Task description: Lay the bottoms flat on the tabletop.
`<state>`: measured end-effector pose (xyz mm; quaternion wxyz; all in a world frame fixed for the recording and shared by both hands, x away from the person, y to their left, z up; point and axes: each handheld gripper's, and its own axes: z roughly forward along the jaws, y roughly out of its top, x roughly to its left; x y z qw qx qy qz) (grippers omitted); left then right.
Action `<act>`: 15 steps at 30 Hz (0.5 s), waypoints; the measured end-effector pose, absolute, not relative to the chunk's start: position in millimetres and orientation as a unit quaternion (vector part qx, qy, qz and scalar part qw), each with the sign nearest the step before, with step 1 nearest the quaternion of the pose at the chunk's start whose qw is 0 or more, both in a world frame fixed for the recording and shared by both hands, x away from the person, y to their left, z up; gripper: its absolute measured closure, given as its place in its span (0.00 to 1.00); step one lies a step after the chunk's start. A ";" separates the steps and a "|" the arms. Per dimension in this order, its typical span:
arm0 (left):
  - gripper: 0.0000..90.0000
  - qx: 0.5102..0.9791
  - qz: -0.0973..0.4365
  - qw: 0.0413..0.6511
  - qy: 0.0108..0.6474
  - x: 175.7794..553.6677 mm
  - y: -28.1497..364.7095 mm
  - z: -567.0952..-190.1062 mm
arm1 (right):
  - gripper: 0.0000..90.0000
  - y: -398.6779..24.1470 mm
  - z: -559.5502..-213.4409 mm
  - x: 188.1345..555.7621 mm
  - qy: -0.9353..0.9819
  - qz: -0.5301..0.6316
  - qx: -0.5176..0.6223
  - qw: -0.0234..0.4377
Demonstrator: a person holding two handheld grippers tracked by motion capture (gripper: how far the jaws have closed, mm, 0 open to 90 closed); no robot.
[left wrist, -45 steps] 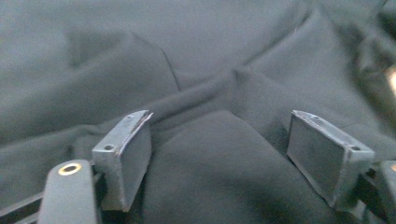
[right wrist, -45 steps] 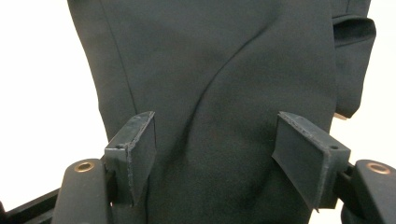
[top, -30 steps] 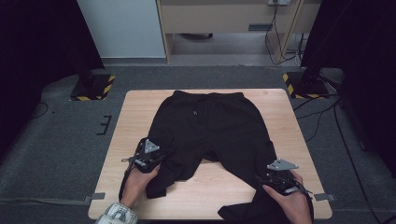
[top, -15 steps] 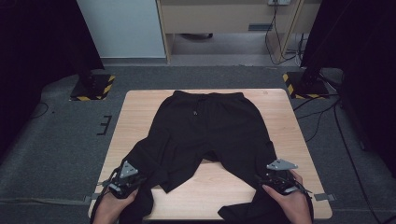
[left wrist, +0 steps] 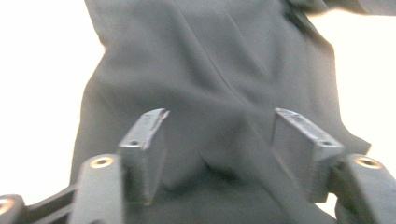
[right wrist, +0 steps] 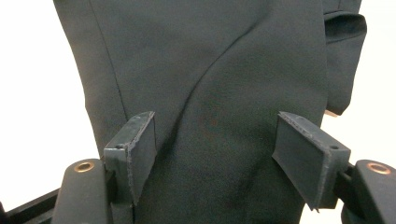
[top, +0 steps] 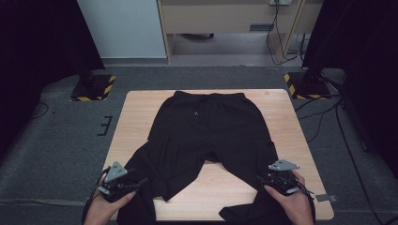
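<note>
A pair of black trousers [top: 206, 136] lies spread flat on a light wooden bench [top: 136, 112], waistband at the far edge, both legs running toward the person and hanging over the near edge.

At the left, the left claw [top: 136, 180] sits at the near left corner of the bench, beside the left trouser leg [left wrist: 210, 79]. A second ago it was farther in on the bench, closed on that leg's fabric; since then it has drawn the leg outward and toward the near edge. Its jaws have just been opening and now stand wide, with fabric lying loose between them, unpinched. The leg now lies straighter, angled out from the crotch.

At the right, the right claw [top: 260, 178] has kept its place over the right trouser leg [right wrist: 210, 93] near the bench's near edge. Its jaws stand wide with cloth between them, not clamped.

Both legs look laid out; the smoothing step seems finished, and folding could likely follow.
</note>
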<state>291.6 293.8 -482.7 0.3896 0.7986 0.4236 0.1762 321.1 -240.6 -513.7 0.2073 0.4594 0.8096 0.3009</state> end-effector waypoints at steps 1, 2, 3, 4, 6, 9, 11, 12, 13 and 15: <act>0.37 0.795 0.184 0.389 0.428 301.6 295.6 -482.3 | 0.33 -240.6 -513.7 321.1 0.810 0.301 0.459 0.207; 0.36 0.791 0.202 0.367 0.446 324.0 299.7 -487.1 | 0.33 -240.6 -513.7 321.2 0.810 0.301 0.459 0.207; 0.36 0.788 0.206 0.356 0.459 334.4 302.1 -491.2 | 0.33 -240.7 -513.7 321.2 0.810 0.302 0.459 0.207; 0.36 0.786 0.206 0.351 0.465 341.6 304.2 -494.8 | 0.33 -240.7 -513.8 321.0 0.809 0.302 0.460 0.207; 0.36 0.782 0.208 0.344 0.477 352.0 307.4 -500.8 | 0.33 -241.1 -513.8 321.2 0.808 0.302 0.462 0.206; 0.36 0.768 0.218 0.331 0.503 370.3 313.7 -513.1 | 0.33 -240.8 -513.8 323.0 0.806 0.305 0.465 0.205; 0.37 0.770 0.215 0.322 0.507 375.7 314.4 -518.6 | 0.33 -240.8 -513.2 324.4 0.803 0.308 0.466 0.206; 0.40 0.776 0.207 0.313 0.507 377.9 314.5 -523.4 | 0.33 -240.6 -513.7 324.7 0.804 0.308 0.466 0.205; 0.45 0.780 0.204 0.313 0.502 376.8 314.3 -526.1 | 0.32 -240.7 -513.8 324.5 0.804 0.308 0.467 0.204; 0.52 0.780 0.204 0.316 0.501 374.5 315.0 -526.3 | 0.32 -241.4 -513.0 324.1 0.803 0.310 0.466 0.206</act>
